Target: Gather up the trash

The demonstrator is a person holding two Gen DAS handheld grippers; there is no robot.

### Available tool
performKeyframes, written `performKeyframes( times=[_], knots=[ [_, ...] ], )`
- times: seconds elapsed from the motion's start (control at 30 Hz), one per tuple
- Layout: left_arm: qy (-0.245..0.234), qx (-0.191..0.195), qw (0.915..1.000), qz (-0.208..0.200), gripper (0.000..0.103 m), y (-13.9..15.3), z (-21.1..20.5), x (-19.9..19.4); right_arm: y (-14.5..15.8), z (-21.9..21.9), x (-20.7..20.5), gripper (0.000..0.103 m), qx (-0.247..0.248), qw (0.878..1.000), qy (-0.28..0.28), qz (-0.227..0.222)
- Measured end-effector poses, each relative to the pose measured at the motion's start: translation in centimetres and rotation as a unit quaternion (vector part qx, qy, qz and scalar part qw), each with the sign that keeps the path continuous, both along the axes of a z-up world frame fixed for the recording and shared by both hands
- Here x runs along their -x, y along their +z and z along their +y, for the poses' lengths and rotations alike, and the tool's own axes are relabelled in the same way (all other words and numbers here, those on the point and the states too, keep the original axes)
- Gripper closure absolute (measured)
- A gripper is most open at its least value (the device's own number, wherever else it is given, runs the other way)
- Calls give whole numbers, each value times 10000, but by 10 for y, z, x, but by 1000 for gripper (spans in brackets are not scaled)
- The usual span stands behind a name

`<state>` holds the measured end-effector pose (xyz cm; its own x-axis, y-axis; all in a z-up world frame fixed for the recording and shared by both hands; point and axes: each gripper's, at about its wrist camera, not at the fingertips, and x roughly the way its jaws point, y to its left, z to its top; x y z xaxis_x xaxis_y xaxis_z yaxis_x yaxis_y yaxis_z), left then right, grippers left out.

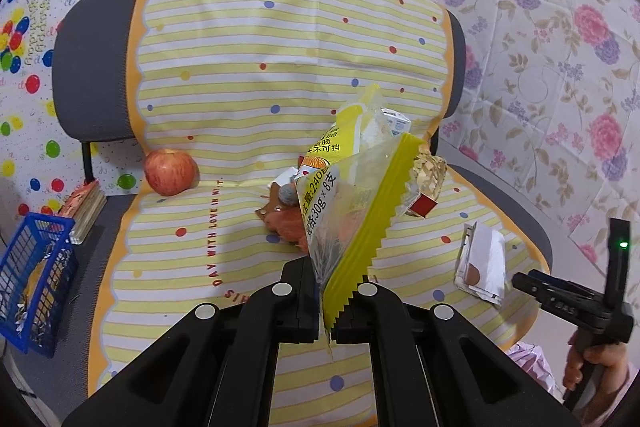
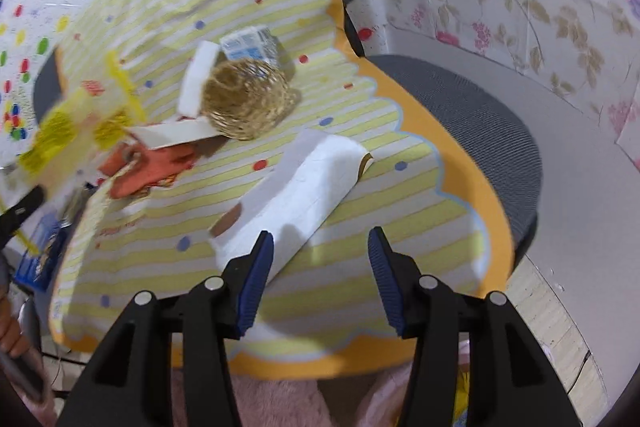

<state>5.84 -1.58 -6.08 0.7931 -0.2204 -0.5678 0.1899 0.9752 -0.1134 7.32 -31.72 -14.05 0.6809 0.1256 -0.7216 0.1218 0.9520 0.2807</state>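
Your striped chair cover (image 1: 248, 75) carries everything — the white wrapper (image 2: 296, 179) lies at its near edge, your right gripper (image 2: 320, 267) parted just over it. Your left gripper (image 1: 329, 311) pinches the yellow snack bag (image 1: 352, 211), lifted.

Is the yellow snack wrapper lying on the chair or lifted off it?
Lifted: the yellow snack wrapper sticks up from the shut left gripper.
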Motion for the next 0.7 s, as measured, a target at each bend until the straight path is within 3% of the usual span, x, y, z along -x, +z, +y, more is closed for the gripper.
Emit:
performKeyframes(
  times=[0.1, 0.17, 0.23, 0.33, 0.5, 0.53, 0.57, 0.67, 0.7],
  knots=[
    [126, -7, 9999, -21, 99, 1, 8, 3, -5, 7, -14, 56, 60, 10000, -77, 0],
    [222, -9, 9997, -28, 99, 0, 14, 4, -7, 11, -22, 57, -247, 9997, 0, 60],
    [291, 41, 9996, -14, 99, 0, 19, 4, -6, 19, -29, 57, -220, 9997, 17, 95],
    [321, 72, 9995, 24, 99, -2, 23, 5, -7, 35, -37, 51, 200, 9997, -50, 127],
    [273, 96, 9996, 50, 99, -4, 27, 12, -11, 61, -36, 54, 1218, 9925, -10, 83],
    [240, 123, 9996, 57, 99, -4, 28, 14, -11, 60, -34, 62, 1189, 9929, 39, 53],
    [217, 133, 9997, 56, 99, -5, 28, 16, -10, 58, -32, 79, 1126, 9936, 68, 39],
    [162, 158, 9997, 43, 99, -3, 30, 23, -6, 55, -25, 98, 924, 9955, 197, -36],
    [124, 190, 9997, 34, 99, -2, 31, 25, -3, 54, -21, 98, 828, 9962, 251, -91]
  ],
)
